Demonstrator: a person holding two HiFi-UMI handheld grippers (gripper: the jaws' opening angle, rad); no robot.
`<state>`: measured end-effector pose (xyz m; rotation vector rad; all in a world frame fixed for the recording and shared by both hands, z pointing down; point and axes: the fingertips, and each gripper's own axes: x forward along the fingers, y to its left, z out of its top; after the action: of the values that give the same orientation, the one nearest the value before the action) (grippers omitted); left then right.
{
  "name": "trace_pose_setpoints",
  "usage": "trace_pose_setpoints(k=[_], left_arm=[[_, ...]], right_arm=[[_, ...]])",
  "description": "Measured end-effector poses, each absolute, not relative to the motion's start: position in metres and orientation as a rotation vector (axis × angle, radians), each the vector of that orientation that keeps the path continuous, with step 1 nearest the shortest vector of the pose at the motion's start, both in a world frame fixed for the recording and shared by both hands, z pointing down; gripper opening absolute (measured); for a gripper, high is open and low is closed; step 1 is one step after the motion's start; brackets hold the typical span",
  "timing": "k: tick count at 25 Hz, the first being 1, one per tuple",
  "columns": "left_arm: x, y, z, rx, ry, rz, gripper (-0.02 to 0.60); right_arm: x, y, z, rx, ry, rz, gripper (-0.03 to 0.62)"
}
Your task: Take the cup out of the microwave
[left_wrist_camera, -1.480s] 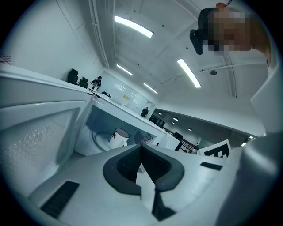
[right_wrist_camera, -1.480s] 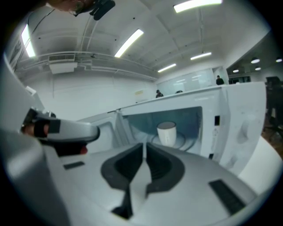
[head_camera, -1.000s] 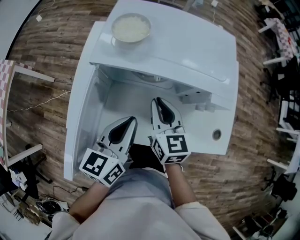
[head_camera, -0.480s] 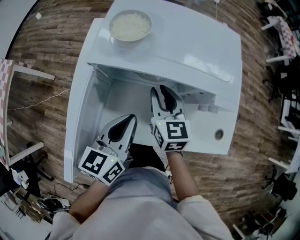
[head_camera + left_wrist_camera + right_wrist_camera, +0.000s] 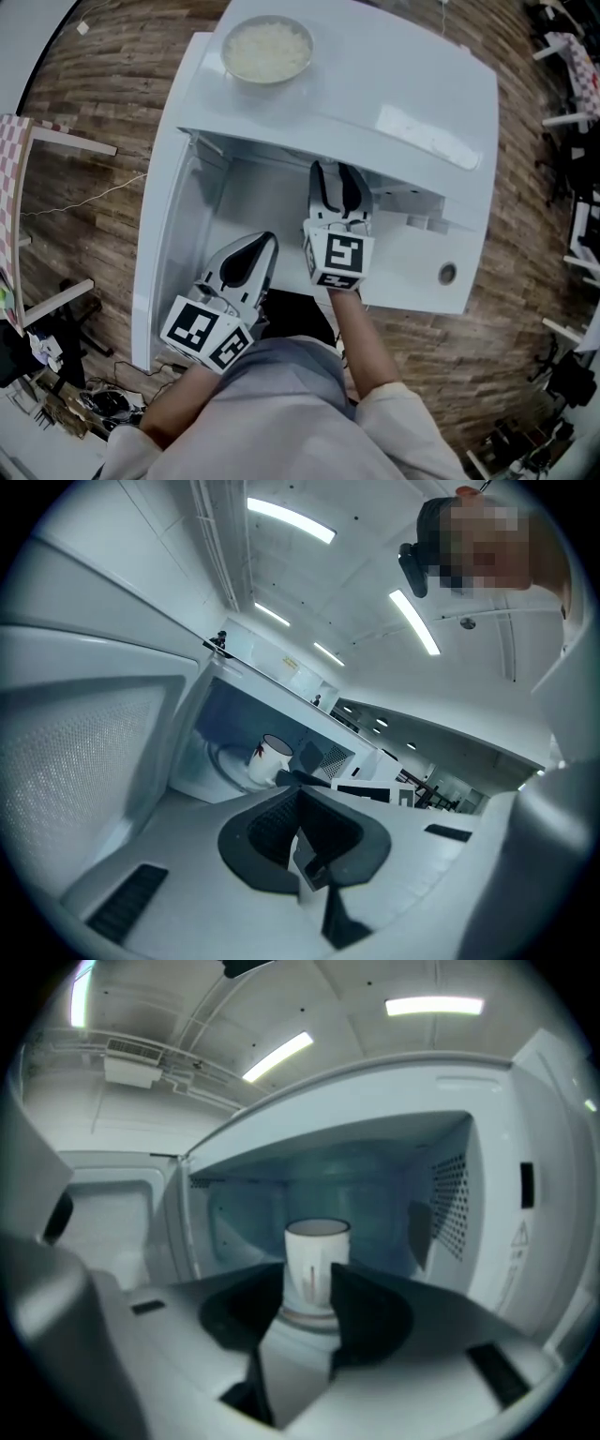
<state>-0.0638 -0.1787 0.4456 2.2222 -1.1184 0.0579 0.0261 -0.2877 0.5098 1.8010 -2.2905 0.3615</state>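
Wood floor (image 5: 84, 141) under white microwave (image 5: 394, 94). Right tongs (image 5: 339, 183) just opening, now spread wide, pinching nothing; cup (image 5: 317, 1251) straight ahead beyond tips, inside cavity. Left tongs (image 5: 298, 799) pressed together, empty.

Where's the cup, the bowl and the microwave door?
cup (image 5: 316, 1260): right gripper view, its white side.
bowl (image 5: 267, 80): head view, near rim.
microwave door (image 5: 159, 253): head view, inner face.

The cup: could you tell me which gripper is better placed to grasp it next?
Probably the right gripper: its jaws, just opening with nothing between them, face the cup straight ahead; the left gripper is shut.
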Motion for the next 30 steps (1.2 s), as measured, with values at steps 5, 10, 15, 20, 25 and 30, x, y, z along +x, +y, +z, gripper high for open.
trace_pose_setpoints(k=[5,10,15,20,25,30], left_arm=[[-0.066,-0.175,0.453,2.210,-1.117,0.087,0.015],[-0.070,-0.174,0.452,2.212,-1.116,0.066,0.015],[-0.068,-0.178,0.453,2.216,-1.127,0.066,0.015],[-0.065,-0.179,0.461,2.216,-1.113,0.101,0.015],[-0.067,-0.180,0.463,2.211,-1.126,0.116,0.015],[-0.071,-0.180,0.466,2.203,-1.143,0.121,0.015]], right_arm=[[0.024,-0.299,0.524,1.838,-2.293,0.318,0.158],[0.024,-0.308,0.527,1.877,-2.319,0.315,0.158],[0.022,-0.315,0.526,1.879,-2.332,0.241,0.156],[0.023,-0.319,0.528,1.903,-2.292,0.183,0.153],[0.023,-0.322,0.527,1.940,-2.285,0.189,0.118],[0.023,-0.322,0.528,1.957,-2.269,0.176,0.083]])
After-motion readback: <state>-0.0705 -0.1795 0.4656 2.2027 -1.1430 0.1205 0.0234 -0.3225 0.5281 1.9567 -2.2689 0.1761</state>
